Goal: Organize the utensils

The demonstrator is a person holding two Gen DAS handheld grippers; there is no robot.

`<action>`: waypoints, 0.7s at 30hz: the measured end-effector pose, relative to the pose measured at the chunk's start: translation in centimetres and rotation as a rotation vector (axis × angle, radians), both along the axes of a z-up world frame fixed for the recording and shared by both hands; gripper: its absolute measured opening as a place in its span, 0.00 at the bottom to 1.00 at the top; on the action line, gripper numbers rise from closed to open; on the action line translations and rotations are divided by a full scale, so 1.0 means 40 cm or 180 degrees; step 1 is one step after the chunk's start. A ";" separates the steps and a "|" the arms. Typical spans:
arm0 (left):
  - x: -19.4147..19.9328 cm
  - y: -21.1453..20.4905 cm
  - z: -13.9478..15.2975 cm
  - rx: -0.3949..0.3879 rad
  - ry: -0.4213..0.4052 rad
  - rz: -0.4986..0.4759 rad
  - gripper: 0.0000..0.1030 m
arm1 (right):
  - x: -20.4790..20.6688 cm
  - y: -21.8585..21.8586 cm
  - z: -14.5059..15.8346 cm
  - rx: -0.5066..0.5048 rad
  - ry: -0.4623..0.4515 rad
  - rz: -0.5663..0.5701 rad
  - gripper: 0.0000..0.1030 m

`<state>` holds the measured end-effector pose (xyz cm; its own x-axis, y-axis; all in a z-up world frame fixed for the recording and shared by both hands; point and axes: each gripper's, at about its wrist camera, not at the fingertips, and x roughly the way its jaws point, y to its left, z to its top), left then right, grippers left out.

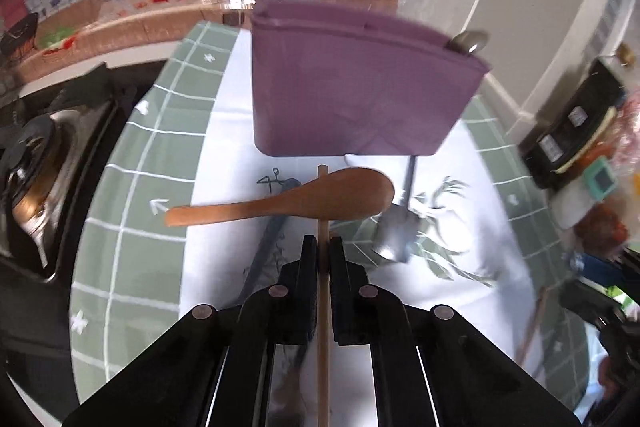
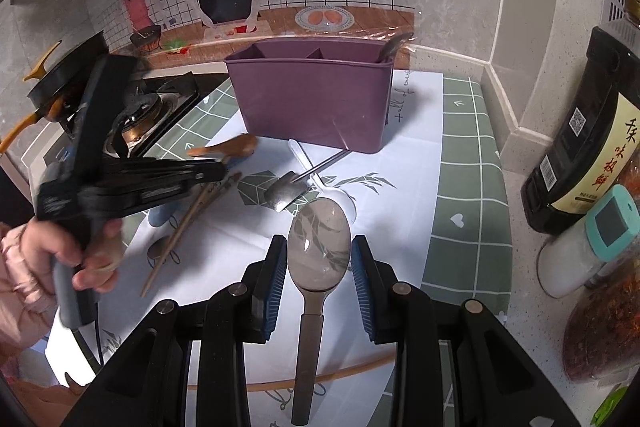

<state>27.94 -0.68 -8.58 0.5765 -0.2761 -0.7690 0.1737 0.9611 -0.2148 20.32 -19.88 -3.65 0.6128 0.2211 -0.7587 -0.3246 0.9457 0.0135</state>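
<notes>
A purple utensil holder (image 1: pixel 356 87) (image 2: pixel 312 95) stands at the back of the white mat, with a metal spoon (image 2: pixel 394 47) in its right compartment. My left gripper (image 1: pixel 322 247) is shut on a wooden chopstick (image 1: pixel 323 307), held above the mat in front of the holder. A wooden spoon (image 1: pixel 304 199) lies crosswise under the chopstick's tip. My right gripper (image 2: pixel 320 259) is open, its fingers either side of the bowl of a metal spoon (image 2: pixel 318 247) that lies on the mat. The left gripper also shows in the right wrist view (image 2: pixel 224 171).
A small metal scoop (image 2: pixel 282 191) (image 1: pixel 394 231), a white plastic spoon (image 2: pixel 320 183) and wooden chopsticks (image 2: pixel 184 227) lie on the mat. A gas stove (image 2: pixel 140 119) stands at left. A sauce bottle (image 2: pixel 584 131) and jars (image 2: pixel 580 251) stand at right.
</notes>
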 end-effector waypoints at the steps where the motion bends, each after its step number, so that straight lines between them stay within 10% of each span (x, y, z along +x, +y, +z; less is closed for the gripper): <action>1: -0.015 0.006 0.012 -0.0027 -0.0043 -0.0004 0.06 | 0.000 0.000 0.001 0.0005 -0.0004 0.0006 0.29; 21: -0.172 -0.002 0.314 -0.0383 -0.1091 -0.0110 0.06 | -0.010 -0.002 0.117 0.0240 -0.0348 0.0000 0.29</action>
